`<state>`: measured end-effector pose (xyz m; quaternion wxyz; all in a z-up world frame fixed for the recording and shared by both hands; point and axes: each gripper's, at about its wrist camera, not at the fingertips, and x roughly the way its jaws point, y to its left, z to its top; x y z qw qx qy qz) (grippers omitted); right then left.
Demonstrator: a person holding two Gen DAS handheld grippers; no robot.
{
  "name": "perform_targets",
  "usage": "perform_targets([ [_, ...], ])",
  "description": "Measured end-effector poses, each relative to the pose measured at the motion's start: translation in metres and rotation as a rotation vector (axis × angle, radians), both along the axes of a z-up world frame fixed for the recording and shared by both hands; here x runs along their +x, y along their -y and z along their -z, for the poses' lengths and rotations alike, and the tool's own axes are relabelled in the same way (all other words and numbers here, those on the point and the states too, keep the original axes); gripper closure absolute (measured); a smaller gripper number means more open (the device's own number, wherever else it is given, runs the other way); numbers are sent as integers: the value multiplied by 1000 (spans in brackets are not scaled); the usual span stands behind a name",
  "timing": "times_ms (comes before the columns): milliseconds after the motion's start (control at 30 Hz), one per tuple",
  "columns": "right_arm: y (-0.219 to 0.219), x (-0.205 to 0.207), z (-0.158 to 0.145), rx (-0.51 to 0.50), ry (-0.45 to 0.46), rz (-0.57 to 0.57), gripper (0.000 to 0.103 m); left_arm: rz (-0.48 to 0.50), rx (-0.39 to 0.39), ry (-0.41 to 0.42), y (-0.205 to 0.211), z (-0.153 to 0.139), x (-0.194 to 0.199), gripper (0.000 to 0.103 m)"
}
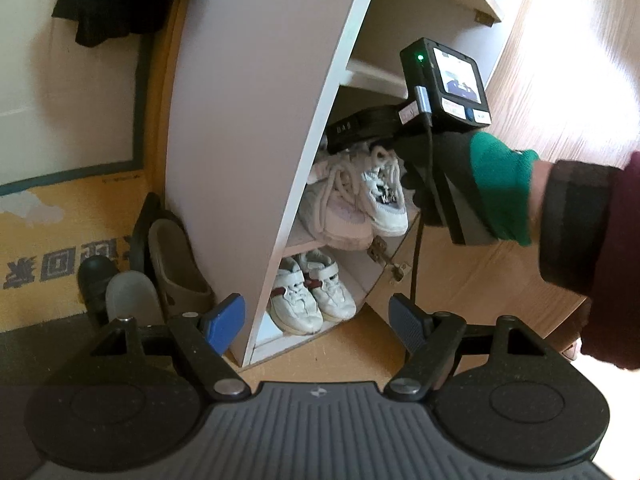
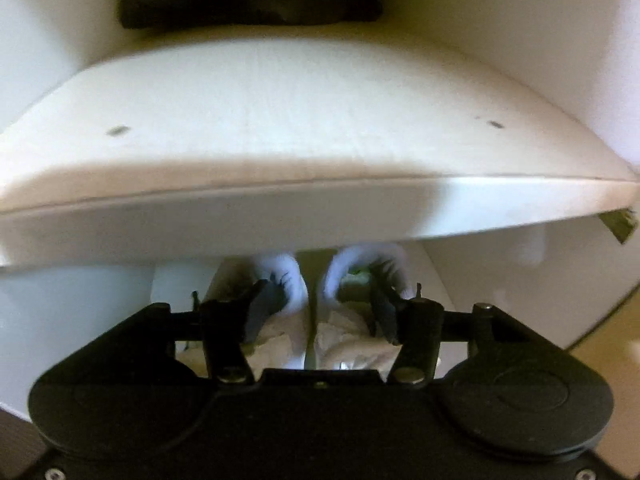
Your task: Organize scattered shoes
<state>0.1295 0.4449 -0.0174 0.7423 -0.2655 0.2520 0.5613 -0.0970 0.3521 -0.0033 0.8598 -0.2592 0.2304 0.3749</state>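
Right up close, the left gripper (image 1: 316, 322) hangs with its blue pads spread wide and nothing between them, aimed down at the foot of the white shoe cabinet (image 1: 256, 128). Ahead of it and higher, the right gripper (image 2: 320, 306) is reaching into the middle shelf, held by a gloved hand (image 1: 500, 188). Its jaws stand apart, one pad on the outer side of each of two white sneakers (image 2: 348, 280), and neither pad looks to be pressing, so I read this as a let-go with the pair set down side by side.

Below that shelf sits a second pair, small white strap sneakers (image 1: 308, 296). Off to the left gripper's left, outside the cabinet, loose slippers (image 1: 176, 264) and a dark shoe (image 1: 94, 280) lie on the floor mat, so there's work left.

Handling-wise, these sneakers look light, padded and squashy; the heel collar or the stiffer sole edge gives the surest hold, while laces would just slip. The slippers look rubbery and flexible, so pinch the strap band.

Room is tight: the shelf board (image 2: 320, 208) above overhangs the right gripper closely, so backing straight out is the safe line. The open cabinet door (image 1: 460, 280) bounds the right side.
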Motion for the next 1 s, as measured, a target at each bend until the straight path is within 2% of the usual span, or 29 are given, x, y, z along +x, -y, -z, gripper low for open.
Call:
perform_targets([
  [133,15,-12,-8,-4,16,5,35,-11,15,-2,1,-4,0,24],
  [367,67,-23,-18,-12,31,37,28,-31,39,31,2,-21,-5,24],
  [467,95,-8,-8,-21,33,72,24,12,38,53,5,-29,-2,24],
  [533,116,-7,-11,-22,40,109,23,20,35,56,8,-30,1,24],
  [733,122,7,-34,-26,51,190,19,45,31,49,19,-31,11,24],
  [800,150,2,-39,-28,48,221,18,55,37,48,23,-33,14,24],
  [1000,194,-3,-35,-39,57,274,15,122,52,50,43,-47,26,24],
])
